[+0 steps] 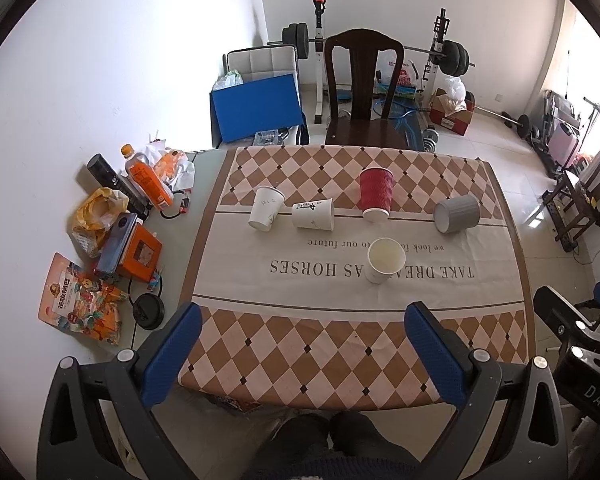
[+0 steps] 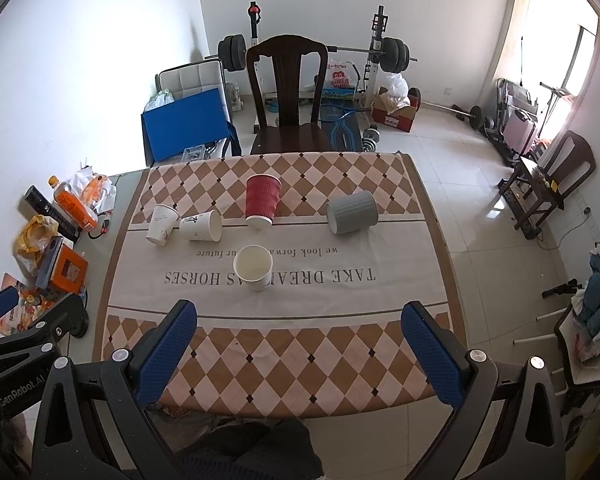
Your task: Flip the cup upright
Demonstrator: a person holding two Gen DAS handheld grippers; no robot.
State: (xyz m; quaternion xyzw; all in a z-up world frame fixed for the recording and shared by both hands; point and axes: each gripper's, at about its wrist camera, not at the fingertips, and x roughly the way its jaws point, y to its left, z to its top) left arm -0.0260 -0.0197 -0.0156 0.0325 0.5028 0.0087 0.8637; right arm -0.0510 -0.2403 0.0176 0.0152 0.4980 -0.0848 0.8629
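Observation:
Several cups sit on the checkered tablecloth [image 1: 340,352]. A white paper cup [image 1: 385,260] [image 2: 254,267] stands upright in the middle. Behind it, a red ribbed cup [image 1: 376,195] [image 2: 261,201] stands upside down. A grey ribbed cup [image 1: 457,213] [image 2: 352,213] lies on its side at the right. Two white paper cups at the left: one [image 1: 313,214] [image 2: 201,225] lies on its side, the other [image 1: 265,209] [image 2: 162,224] is tilted beside it. My left gripper [image 1: 304,356] and right gripper [image 2: 300,352] are open and empty, above the near table edge, well short of the cups.
Snack bags, an orange bottle [image 1: 146,178], an orange box [image 1: 140,254] and a black lid [image 1: 148,311] clutter the table's left side. A dark wooden chair [image 1: 362,92] stands behind the table. Gym equipment and boxes fill the room behind.

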